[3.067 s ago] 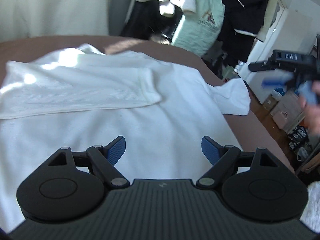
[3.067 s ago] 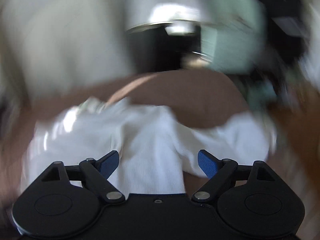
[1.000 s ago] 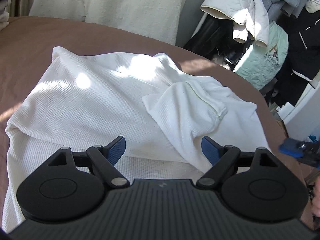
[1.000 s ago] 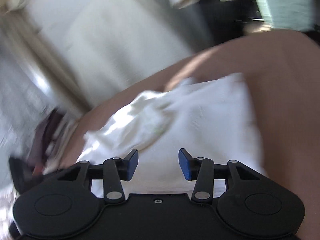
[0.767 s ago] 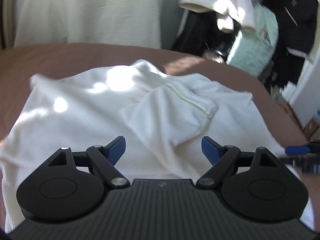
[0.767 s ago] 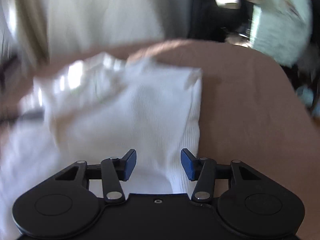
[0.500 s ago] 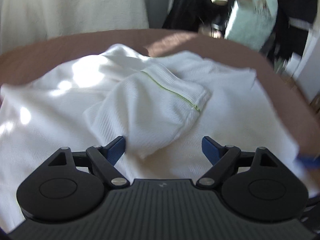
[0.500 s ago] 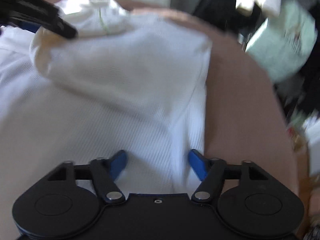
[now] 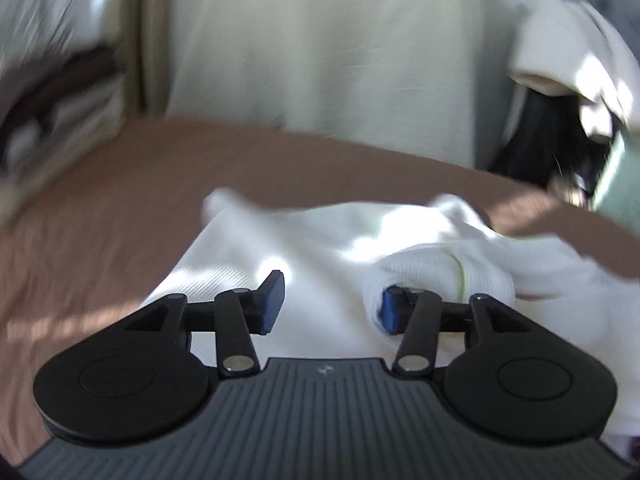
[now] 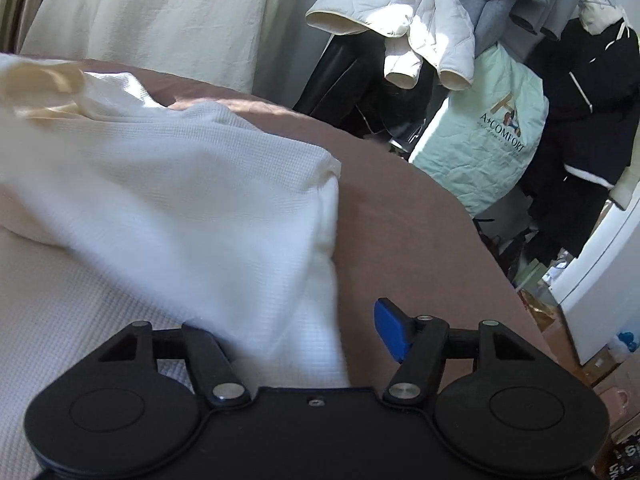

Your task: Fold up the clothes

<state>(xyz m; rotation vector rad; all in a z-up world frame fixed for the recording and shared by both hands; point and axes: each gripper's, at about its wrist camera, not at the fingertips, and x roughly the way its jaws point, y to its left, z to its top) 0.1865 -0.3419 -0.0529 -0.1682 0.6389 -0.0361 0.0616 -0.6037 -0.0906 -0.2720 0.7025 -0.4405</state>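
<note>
White shirt (image 9: 320,248) between open left tongs (image 9: 330,307), draping right tongs (image 10: 320,332)

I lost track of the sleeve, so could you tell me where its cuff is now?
In the left wrist view the cuff lies right of centre on the white shirt, bunched against the left gripper's right finger.

White shirt (image 10: 168,200) showing waffle-knit cloth, matt; brown bedsheet (image 10: 400,216) looking smooth, matt; gripper bodies looking matt blk plastic.
</note>
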